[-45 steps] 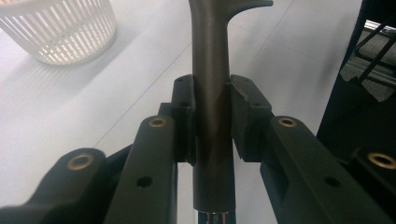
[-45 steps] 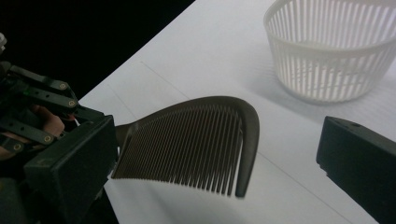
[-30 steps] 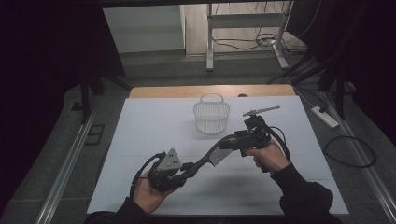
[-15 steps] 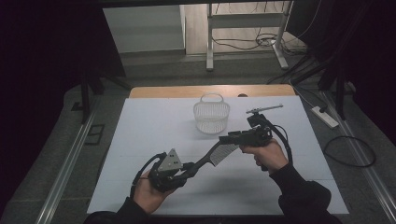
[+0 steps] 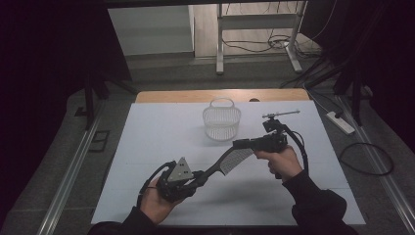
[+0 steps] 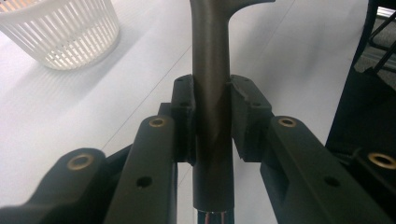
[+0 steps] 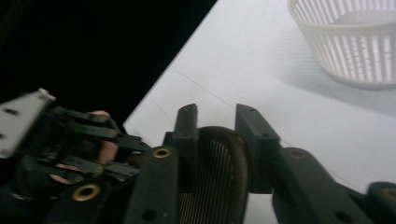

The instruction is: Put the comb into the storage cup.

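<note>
Your left claw (image 6: 212, 116) grips the skimmer (image 5: 235, 159) handle; your right claw (image 7: 217, 135) has just been closing onto its mesh head; the basket (image 5: 221, 122) stays unreached.

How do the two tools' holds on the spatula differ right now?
The left tool clamps the spatula's round dark handle; the right tool, its jaws having just closed, grips the slotted blade. In the high view the left sits lower and nearer the person, the right higher, toward the basket. Both are shut on the spatula.

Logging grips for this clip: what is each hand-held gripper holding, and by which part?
Both hold one dark slotted spatula: left hand-held gripper on its handle, right hand-held gripper, jaws just closed, on its slotted head.
</note>
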